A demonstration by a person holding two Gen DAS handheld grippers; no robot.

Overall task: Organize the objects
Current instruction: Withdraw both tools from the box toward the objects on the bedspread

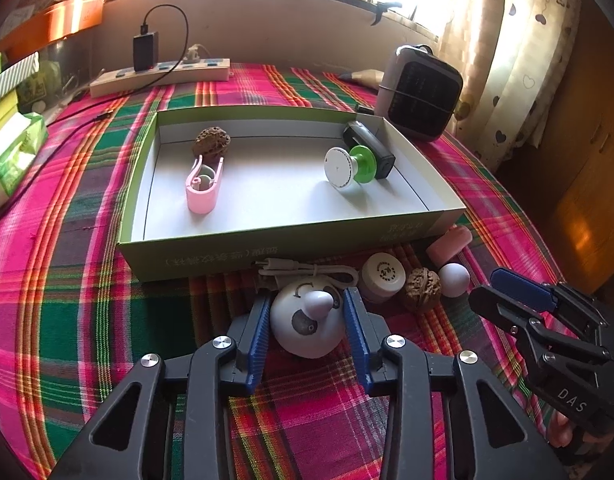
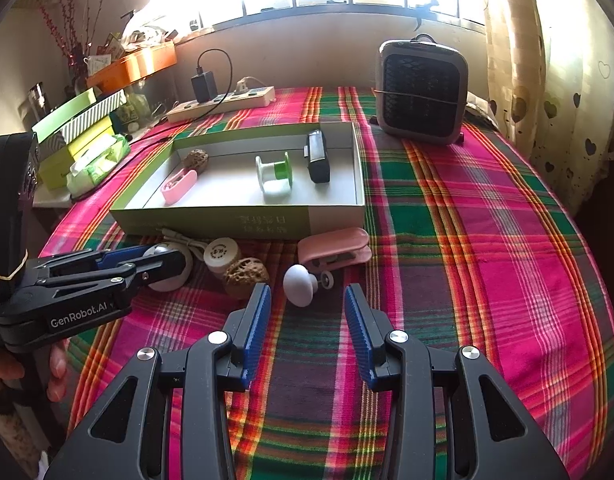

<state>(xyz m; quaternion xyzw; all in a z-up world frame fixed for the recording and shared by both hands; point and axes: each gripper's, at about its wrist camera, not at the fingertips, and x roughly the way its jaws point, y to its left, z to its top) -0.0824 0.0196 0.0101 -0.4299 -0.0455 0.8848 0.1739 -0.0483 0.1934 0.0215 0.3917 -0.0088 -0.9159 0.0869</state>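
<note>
tablecloth [image 2: 467, 240]: woven cloth, matt, plaid, covering the surface
box [image 1: 267, 236]: cardboard, matt white inside, green printed outside
walnut [image 1: 422, 285]: rough, pitted shell
white round toy [image 1: 307, 326]: smooth, glossy plastic
pink clip [image 2: 335, 250]: smooth plastic, slight sheen
left tongs [image 1: 309, 322]: matt black plastic, ribbed blue pads [image 1: 357, 328], shiny metal screws
curtain [image 2: 555, 92]: thin cloth

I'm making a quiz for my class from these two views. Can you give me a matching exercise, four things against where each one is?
1 round white toy
2 green spool
3 white knob
4 heater

a in the box
b behind the box, on the cloth
c between the left gripper's pads
d ahead of the right gripper

Pairs: 1-c, 2-a, 3-d, 4-b
</note>
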